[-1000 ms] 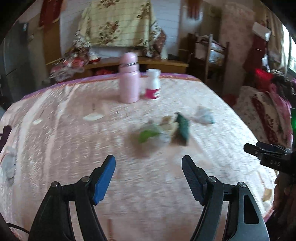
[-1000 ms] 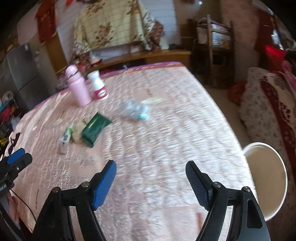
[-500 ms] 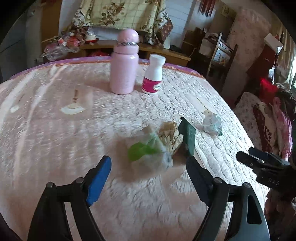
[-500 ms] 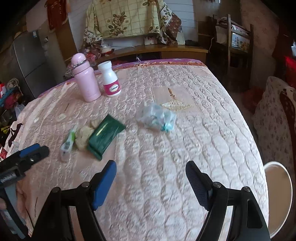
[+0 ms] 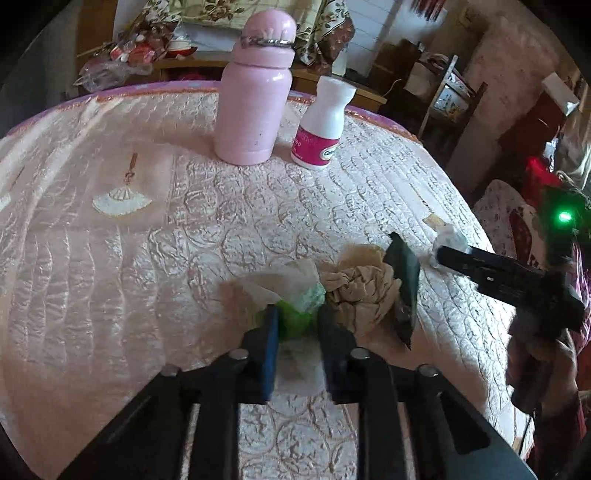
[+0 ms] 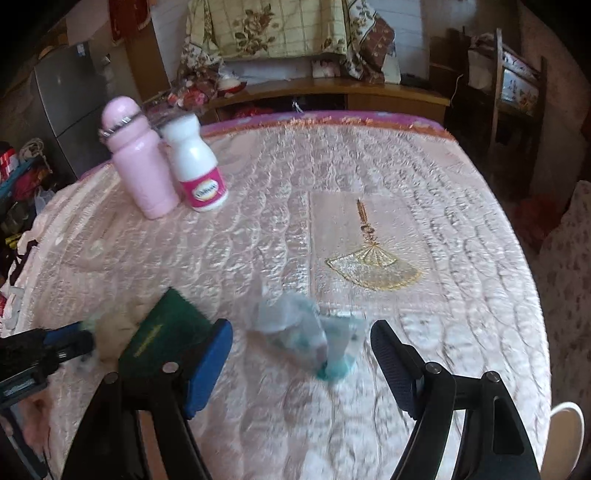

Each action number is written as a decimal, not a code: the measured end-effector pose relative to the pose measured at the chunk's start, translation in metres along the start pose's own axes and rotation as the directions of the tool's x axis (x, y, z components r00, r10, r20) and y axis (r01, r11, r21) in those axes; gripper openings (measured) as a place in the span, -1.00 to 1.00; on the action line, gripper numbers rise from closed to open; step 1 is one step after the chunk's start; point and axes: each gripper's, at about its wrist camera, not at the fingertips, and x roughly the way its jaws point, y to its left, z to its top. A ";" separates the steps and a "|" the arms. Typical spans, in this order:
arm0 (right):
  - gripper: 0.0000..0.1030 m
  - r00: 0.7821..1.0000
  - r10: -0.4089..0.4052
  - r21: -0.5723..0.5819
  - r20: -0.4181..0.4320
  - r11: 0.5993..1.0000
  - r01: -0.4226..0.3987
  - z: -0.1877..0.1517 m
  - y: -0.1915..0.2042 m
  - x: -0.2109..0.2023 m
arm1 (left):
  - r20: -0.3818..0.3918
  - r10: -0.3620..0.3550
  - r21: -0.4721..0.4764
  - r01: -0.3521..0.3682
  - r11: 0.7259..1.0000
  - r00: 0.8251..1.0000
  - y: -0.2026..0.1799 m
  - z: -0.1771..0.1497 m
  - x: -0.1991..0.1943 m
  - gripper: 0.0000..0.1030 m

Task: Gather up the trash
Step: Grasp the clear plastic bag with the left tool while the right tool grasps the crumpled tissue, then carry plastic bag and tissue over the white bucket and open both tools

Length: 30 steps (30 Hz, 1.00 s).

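Left gripper (image 5: 296,325) clamps the green wrapper (image 5: 300,314), right gripper (image 6: 301,356) gapes around the blue wad (image 6: 306,332), tissue (image 5: 360,291) and packet (image 5: 403,284) left.

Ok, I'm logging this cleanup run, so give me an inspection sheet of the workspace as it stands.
Surface: pink quilted bedspread with embroidered fans.
Job's things: green-and-clear plastic wrapper, crumpled beige tissue, dark green packet and bluish plastic wad, all lying on the spread.
Clutter: pink bottle and white pill bottle, upright, side by side.
Grippers: left gripper shut on the green-and-clear plastic wrapper; right gripper open, astride the bluish plastic wad.
Cables: nothing seen on the bed.
Surroundings: wooden chair, floral cloth, white round rim at the bedside.
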 end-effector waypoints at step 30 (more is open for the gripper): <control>-0.46 0.996 0.053 0.036 0.075 0.998 -0.056 -0.110 0.008 -0.126 | 0.105 -0.034 0.111 0.022 0.994 0.994 -0.093 -0.063 -0.088 -0.77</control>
